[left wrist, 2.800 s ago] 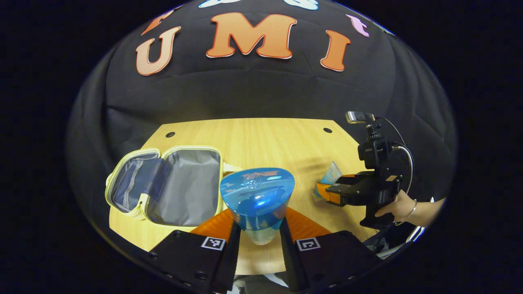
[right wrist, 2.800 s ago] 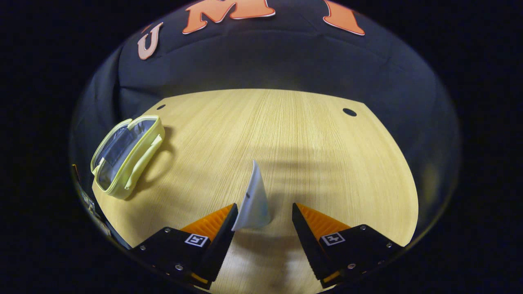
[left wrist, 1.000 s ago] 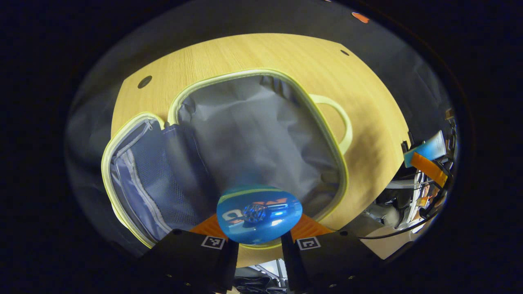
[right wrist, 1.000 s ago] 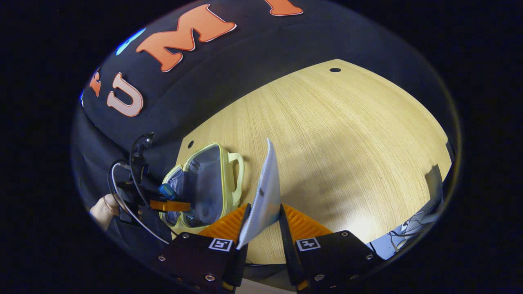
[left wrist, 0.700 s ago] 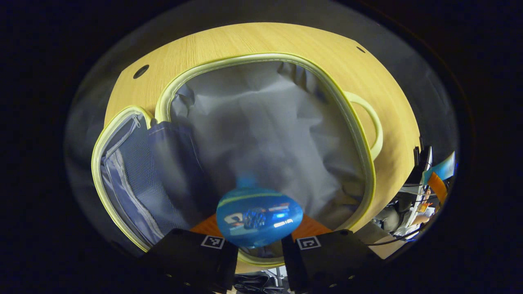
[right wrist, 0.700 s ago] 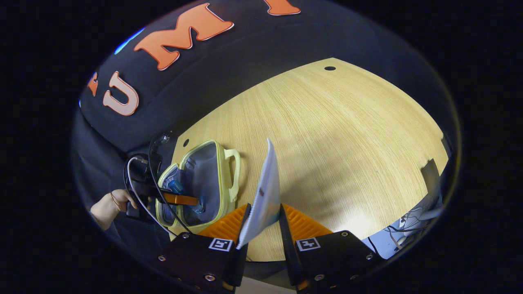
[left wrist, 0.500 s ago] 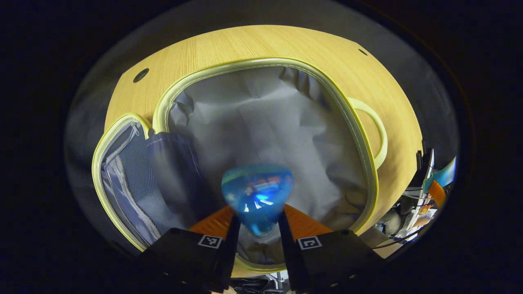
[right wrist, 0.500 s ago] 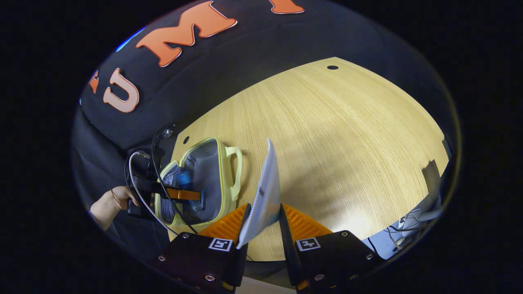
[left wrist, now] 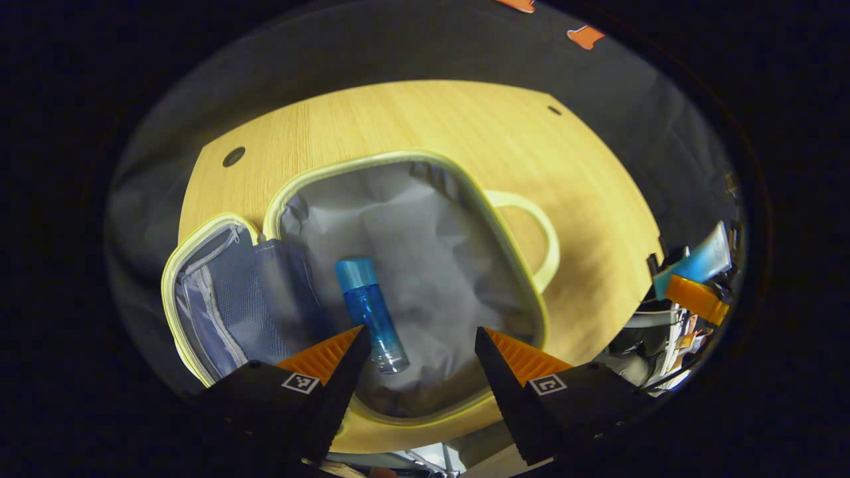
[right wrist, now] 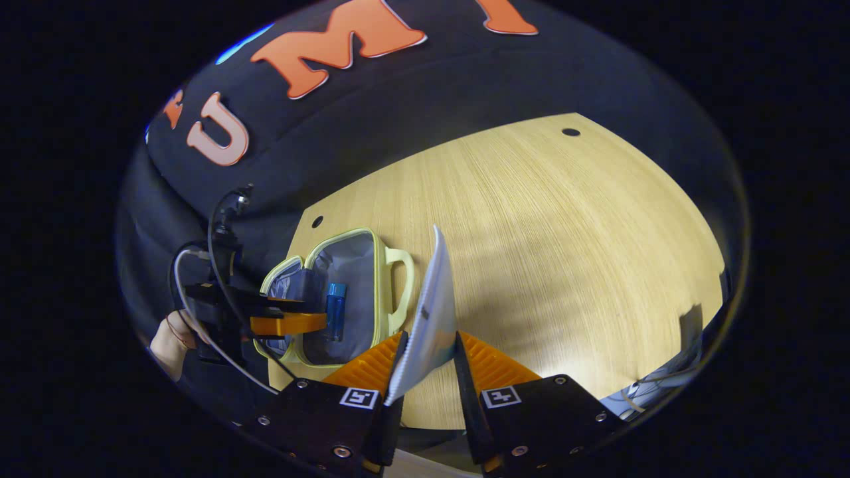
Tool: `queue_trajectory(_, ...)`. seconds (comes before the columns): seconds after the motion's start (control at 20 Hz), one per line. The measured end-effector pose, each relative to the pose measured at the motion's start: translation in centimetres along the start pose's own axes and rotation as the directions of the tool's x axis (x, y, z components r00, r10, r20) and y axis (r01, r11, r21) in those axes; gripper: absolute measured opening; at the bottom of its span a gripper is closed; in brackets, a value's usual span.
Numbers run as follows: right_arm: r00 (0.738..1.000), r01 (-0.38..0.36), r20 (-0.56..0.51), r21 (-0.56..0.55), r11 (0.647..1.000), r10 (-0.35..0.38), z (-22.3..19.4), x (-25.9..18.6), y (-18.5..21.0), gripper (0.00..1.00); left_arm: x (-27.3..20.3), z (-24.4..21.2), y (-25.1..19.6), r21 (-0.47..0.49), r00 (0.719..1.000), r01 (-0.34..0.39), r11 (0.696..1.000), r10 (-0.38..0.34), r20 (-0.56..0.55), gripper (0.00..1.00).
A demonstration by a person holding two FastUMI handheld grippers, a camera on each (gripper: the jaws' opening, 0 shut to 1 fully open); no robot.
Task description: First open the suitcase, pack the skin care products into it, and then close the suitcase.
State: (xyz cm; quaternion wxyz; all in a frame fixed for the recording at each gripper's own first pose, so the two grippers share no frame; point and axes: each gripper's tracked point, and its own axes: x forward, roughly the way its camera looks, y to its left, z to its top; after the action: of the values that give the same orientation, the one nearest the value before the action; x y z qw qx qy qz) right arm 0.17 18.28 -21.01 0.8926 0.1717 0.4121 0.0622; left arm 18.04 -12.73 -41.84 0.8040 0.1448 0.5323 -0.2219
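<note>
The pale yellow suitcase [left wrist: 285,192] lies open on the wooden table, its grey lining showing, and appears smaller in the right gripper view [right wrist: 372,240]. A blue bottle [left wrist: 369,312] lies on its side inside the main compartment, also seen in the right gripper view [right wrist: 336,309]. My left gripper [left wrist: 418,342] hovers open just above the bottle, touching nothing. My right gripper [right wrist: 425,355] is shut on a white and blue tube [right wrist: 433,305], held above the table to the right of the suitcase. That tube [left wrist: 697,260] and right gripper show at the far right of the left gripper view.
The wooden table [right wrist: 564,239] stretches bare to the right of the suitcase, with small round holes near its corners. A hand [right wrist: 169,338] holds the left gripper at the left edge. The suitcase handle [left wrist: 531,219] points right. Cables hang beyond the table's near edge.
My left gripper opened and let the blue bottle go; it now lies flat in the suitcase. The left gripper rose slightly. The right gripper still holds the tube aloft.
</note>
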Motion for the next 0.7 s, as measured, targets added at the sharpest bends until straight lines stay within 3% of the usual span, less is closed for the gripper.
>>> queue_trajectory(0.1, 0.999, -0.031, 0.004, -0.067, 0.997, 0.032, 2.3, -0.6, 1.7, 0.42, -3.3, 0.2, -1.3, -0.051, 0.993, 0.074, 0.996, -0.069, 0.092, 0.98)
queue_trajectory(0.2, 0.997, -0.076, -0.010, -0.135, 0.988, 0.075, 4.5, -0.6, 3.9, 0.42, -6.4, 0.4, -1.9, -0.128, 0.968, 0.172, 0.977, -0.143, 0.208, 0.98)
queue_trajectory(0.25, 0.996, -0.092, -0.024, -0.175, 0.980, 0.089, 5.3, -0.4, 5.2, 0.42, -8.3, 0.4, -1.4, -0.162, 0.954, 0.192, 0.968, -0.145, 0.263, 0.98)
queue_trajectory(0.45, 0.974, -0.209, -0.147, -0.295, 0.933, 0.171, 5.8, 1.2, 10.7, 0.42, -13.8, -2.2, 3.7, -0.289, 0.911, 0.147, 0.946, -0.015, 0.412, 0.98)
queue_trajectory(0.6, 0.930, -0.296, -0.314, -0.328, 0.897, 0.193, 3.2, 3.6, 13.5, 0.42, -17.6, -5.7, 6.4, -0.411, 0.898, 0.090, 0.907, 0.105, 0.428, 0.98)
queue_trajectory(0.7, 0.885, -0.334, -0.436, -0.352, 0.874, 0.163, 1.0, 4.8, 13.9, 0.42, -21.6, -7.9, 8.3, -0.473, 0.888, 0.072, 0.878, 0.160, 0.432, 0.98)
